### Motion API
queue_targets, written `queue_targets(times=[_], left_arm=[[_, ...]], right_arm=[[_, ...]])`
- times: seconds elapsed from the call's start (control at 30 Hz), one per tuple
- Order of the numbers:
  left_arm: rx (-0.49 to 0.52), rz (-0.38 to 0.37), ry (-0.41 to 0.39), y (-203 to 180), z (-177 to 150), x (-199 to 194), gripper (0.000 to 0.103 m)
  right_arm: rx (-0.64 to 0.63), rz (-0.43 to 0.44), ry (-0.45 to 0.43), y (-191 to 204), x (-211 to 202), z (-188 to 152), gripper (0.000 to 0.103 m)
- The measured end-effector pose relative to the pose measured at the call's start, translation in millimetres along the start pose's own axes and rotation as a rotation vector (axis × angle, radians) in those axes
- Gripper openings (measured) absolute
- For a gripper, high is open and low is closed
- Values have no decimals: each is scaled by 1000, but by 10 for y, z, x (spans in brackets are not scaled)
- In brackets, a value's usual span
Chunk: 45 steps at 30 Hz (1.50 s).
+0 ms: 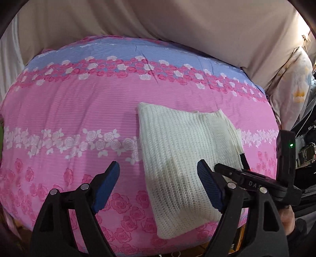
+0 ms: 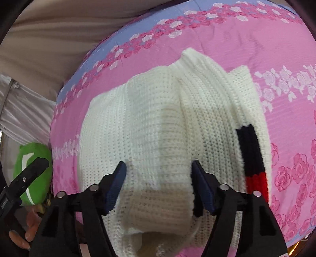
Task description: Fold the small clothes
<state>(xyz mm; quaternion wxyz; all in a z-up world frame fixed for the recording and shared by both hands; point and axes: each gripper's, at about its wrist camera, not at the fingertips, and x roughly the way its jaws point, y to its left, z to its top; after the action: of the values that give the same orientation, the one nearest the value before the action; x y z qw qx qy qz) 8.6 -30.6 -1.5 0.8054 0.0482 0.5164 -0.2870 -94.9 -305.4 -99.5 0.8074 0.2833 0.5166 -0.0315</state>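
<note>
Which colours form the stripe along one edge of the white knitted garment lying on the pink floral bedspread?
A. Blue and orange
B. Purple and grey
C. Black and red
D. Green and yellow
C: in the right wrist view, the white knitted garment carries a stripe that is black above and red below, along its right edge.

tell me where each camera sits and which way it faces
Left wrist: rides the left hand-held gripper, facing across the pink floral bedspread toward the beige curtain; jaws open, right hand-held gripper visible.
Right wrist: rides the right hand-held gripper, low over the white knit garment; jaws open, fingers bottom left.
Shared: garment and bedspread.
</note>
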Motion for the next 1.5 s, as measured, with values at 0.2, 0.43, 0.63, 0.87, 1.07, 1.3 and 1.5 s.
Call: queue_targets(times=[0.2,0.43,0.63,0.87,1.07,1.3,1.5], left_arm=[[7,15,-27,-14,5,-119,82],[57,22,-6,-229,20,2,82],[120,32,43,-442,54,183,83],[130,16,116,-546,34,424,83],[91,-10,177,-582,2,603,83],[103,0,242,-635,-86,890,83],[122,35,215,-639,-55,892,83]], right_arm=[[-72,132,-209,166,-816,96,16],[15,-125,-71,-808,-334,-74,19],[25,-115,-228,-616,-892,-132,26],[-26,-91,-118,-411,-997,-561,47],[-3,-67,-87,-430,-724,-764,9],[93,-89,-31,-966,-667,-822,10],[75,-157,-86,-782,-918,-723,35]])
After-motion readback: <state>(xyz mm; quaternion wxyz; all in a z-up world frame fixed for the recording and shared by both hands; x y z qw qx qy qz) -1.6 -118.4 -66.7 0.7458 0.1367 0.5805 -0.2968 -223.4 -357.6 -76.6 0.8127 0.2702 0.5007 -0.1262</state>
